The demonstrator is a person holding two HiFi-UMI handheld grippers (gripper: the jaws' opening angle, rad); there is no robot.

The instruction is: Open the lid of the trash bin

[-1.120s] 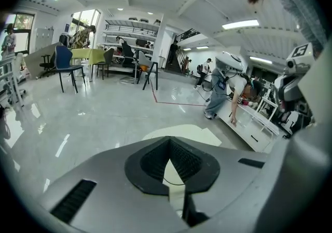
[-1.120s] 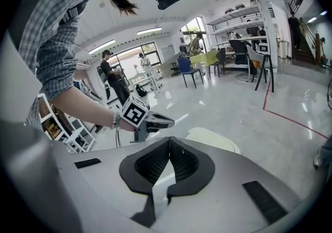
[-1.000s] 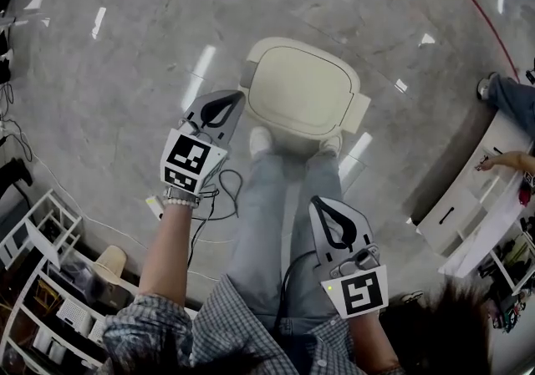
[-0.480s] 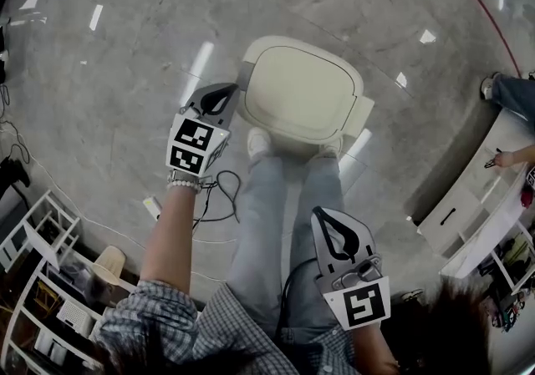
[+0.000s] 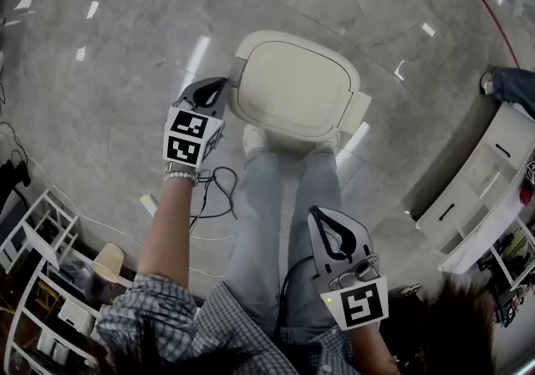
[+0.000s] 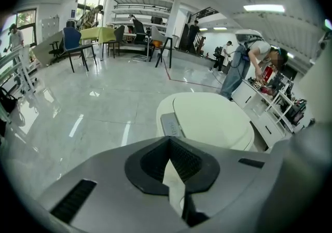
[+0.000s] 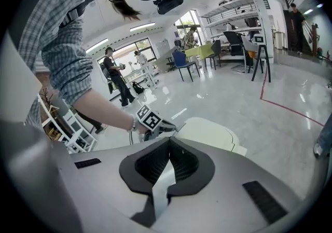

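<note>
Trash bin (image 5: 294,89): it stands on the grey floor (image 5: 109,73) directly ahead of my operator's shoes (image 5: 256,139), cream-coloured. Its lid (image 6: 212,120) is down flat. From the head view I see only the top. The body underneath is hidden by the lid, and the near edge is partly covered by the shoes and trouser legs.

Left gripper (image 5: 219,83): it is held out at the bin's left edge, with its tip just beside a small grey tab (image 5: 236,73) on the rim. In the left gripper view the jaws are closed tip to tip with nothing between them. Only a sliver of the cream bin shows through the slot behind the tips. The tab sits right past the tips. I cannot tell whether they touch it, since the gripper's own body cuts off the lower part of the bin. The lettering on the tab is too small to read.

Right gripper (image 5: 320,215): it is drawn back near the torso above the right leg, well apart from the bin. The jaws are together and empty in the right gripper view. That view shows only the far part of the lid beyond the gripper body.

A cable (image 5: 213,194) lies on the floor beside the left leg. A white shelf unit (image 5: 472,185) is at the right, cut off by the frame edge.
</note>
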